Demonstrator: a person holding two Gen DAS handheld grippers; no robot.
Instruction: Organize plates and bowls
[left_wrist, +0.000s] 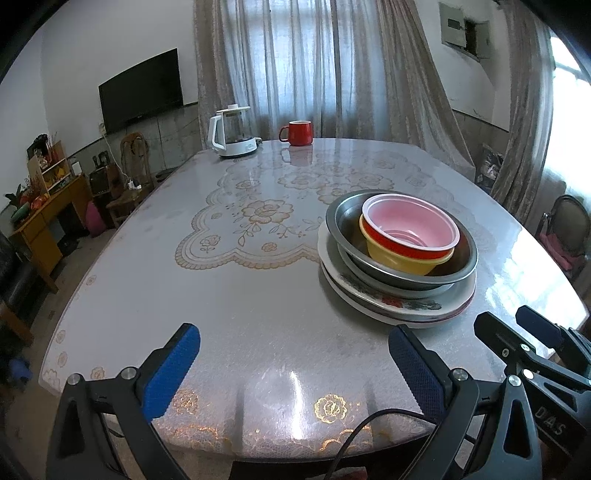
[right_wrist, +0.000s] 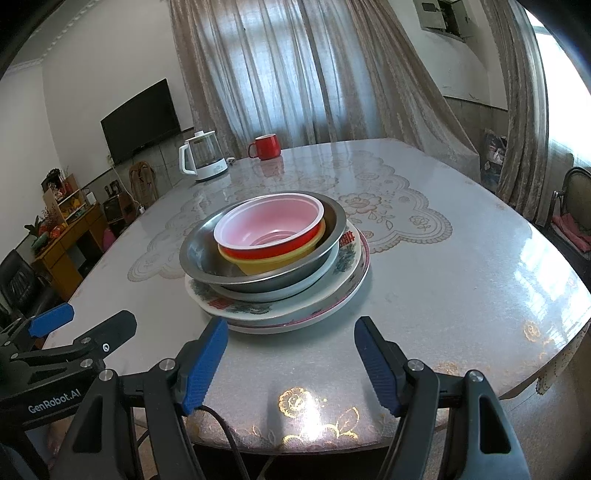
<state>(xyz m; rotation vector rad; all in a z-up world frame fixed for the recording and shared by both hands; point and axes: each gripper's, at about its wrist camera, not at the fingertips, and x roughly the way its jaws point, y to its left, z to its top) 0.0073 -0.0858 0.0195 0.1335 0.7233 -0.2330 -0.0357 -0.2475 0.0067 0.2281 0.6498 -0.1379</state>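
The stack (right_wrist: 273, 258) sits upright: red bowl (right_wrist: 269, 232) in yellow bowl (right_wrist: 269, 264), in steel bowl (right_wrist: 207, 254), on floral plates (right_wrist: 343, 266). Left gripper (left_wrist: 291, 369) and right gripper (right_wrist: 291, 365) hover near the stack, jaws spread, empty

Your stack runs from a red bowl (right_wrist: 267, 230) with a pale pink inside, to a yellow bowl (right_wrist: 273, 262), a silver metal basin (right_wrist: 207, 254), then a white floral plate (right_wrist: 347, 254). The table (right_wrist: 443, 280) wears grey cloth with gold flowers, possibly lace-printed.
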